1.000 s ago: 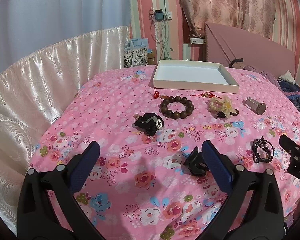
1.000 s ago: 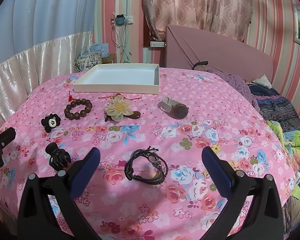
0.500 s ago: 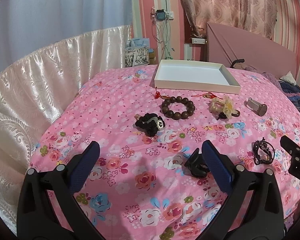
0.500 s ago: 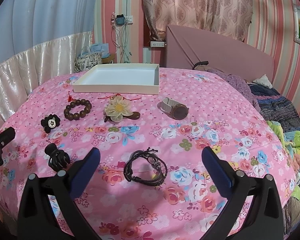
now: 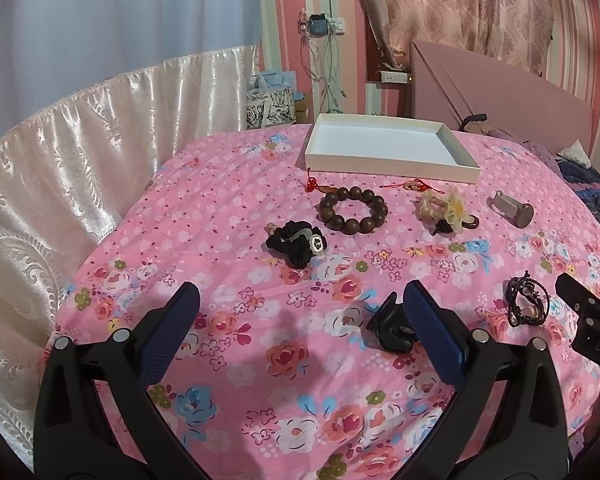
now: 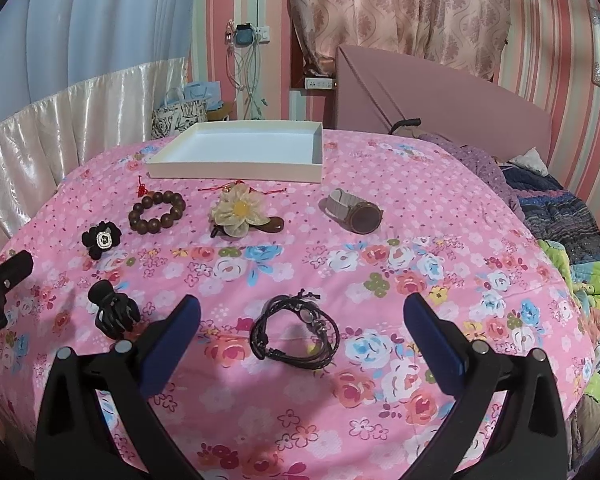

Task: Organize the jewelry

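Two hand-held grippers hover over a bed [image 6: 440,216] with a pink floral cover, both with jaws wide apart and holding nothing. The right gripper [image 6: 302,326] frames a black cord bracelet [image 6: 294,330] lying flat between its fingers. The left gripper [image 5: 302,322] sits just beside a black claw clip [image 5: 390,328]. Farther off lie a bead bracelet [image 5: 354,210], a scrunchie [image 5: 296,240], a flower clip [image 5: 446,208] and a watch [image 6: 356,212], all before an empty white tray [image 6: 236,170]. The cord bracelet looks light and floppy; pinching across its bundled strands should lift it. The clip is rigid and probably slick.
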The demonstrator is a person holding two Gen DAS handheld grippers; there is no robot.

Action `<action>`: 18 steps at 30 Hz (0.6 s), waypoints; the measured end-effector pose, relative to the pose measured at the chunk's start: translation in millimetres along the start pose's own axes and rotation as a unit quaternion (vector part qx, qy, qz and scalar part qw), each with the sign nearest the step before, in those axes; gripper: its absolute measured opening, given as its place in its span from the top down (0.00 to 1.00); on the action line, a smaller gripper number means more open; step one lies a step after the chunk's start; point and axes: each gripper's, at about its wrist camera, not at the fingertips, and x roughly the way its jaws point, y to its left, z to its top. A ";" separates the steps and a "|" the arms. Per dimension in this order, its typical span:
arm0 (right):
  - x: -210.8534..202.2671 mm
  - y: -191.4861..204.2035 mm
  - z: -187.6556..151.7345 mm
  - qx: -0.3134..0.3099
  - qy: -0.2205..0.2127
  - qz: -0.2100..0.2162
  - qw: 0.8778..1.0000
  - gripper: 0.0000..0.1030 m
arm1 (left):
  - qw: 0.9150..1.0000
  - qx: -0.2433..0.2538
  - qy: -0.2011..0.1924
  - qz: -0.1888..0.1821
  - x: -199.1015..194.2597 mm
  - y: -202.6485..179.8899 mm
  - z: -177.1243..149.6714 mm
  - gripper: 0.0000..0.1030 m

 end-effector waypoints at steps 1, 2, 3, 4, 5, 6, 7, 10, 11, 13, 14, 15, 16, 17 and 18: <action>0.1 0.2 0.0 0.000 0.000 0.000 1.000 0.02 | 1.000 0.000 0.000 0.000 -0.1 -0.4 -0.4 0.03; 0.3 0.2 -0.2 0.000 0.001 -0.001 1.000 0.02 | 1.000 0.000 -0.001 0.000 -0.5 -1.0 -0.7 0.03; 0.2 0.3 -0.3 -0.001 0.001 -0.001 1.000 0.02 | 1.000 0.000 0.000 0.001 0.0 -0.4 -0.2 0.03; 0.1 -0.1 0.0 -0.001 0.000 0.000 1.000 0.02 | 1.000 0.000 0.000 0.001 0.3 -0.4 -0.3 0.03; 0.3 -0.1 -0.5 -0.001 0.001 0.000 1.000 0.02 | 1.000 0.000 0.001 0.000 0.6 -0.4 -0.3 0.03; 0.8 0.3 -1.3 -0.001 0.001 0.000 1.000 0.02 | 1.000 -0.001 0.002 0.000 0.3 -0.6 -0.5 0.03; 1.3 0.9 -2.1 -0.002 0.002 0.000 1.000 0.02 | 1.000 -0.001 0.002 0.000 0.4 -0.9 -0.7 0.03; 1.9 2.3 -3.2 -0.004 0.004 -0.001 1.000 0.02 | 1.000 0.000 0.003 0.001 0.2 -0.9 -0.8 0.03; 2.0 2.1 -3.0 -0.004 0.004 -0.001 1.000 0.02 | 1.000 0.000 0.003 0.001 -0.2 -1.6 -1.2 0.03; 1.9 2.1 -3.2 -0.004 0.004 -0.001 1.000 0.02 | 1.000 -0.001 0.004 0.000 0.8 -0.7 -1.0 0.03; 2.0 1.9 -2.8 -0.004 0.004 -0.001 1.000 0.02 | 1.000 -0.001 0.004 0.000 0.5 -1.2 -1.4 0.03; 2.0 1.8 -2.7 -0.004 0.004 -0.001 1.000 0.02 | 1.000 -0.001 0.003 0.000 0.8 -0.7 -1.1 0.03; 1.6 2.2 -3.8 -0.004 0.004 0.000 1.000 0.02 | 1.000 -0.001 0.003 0.000 0.8 -0.7 -1.1 0.03; 1.8 2.1 -3.4 -0.004 0.004 -0.001 1.000 0.02 | 1.000 0.000 0.003 0.000 0.9 -0.7 -1.1 0.03; 1.6 2.1 -3.7 -0.003 0.004 -0.001 1.000 0.02 | 1.000 0.000 0.004 0.000 0.5 -1.2 -1.4 0.03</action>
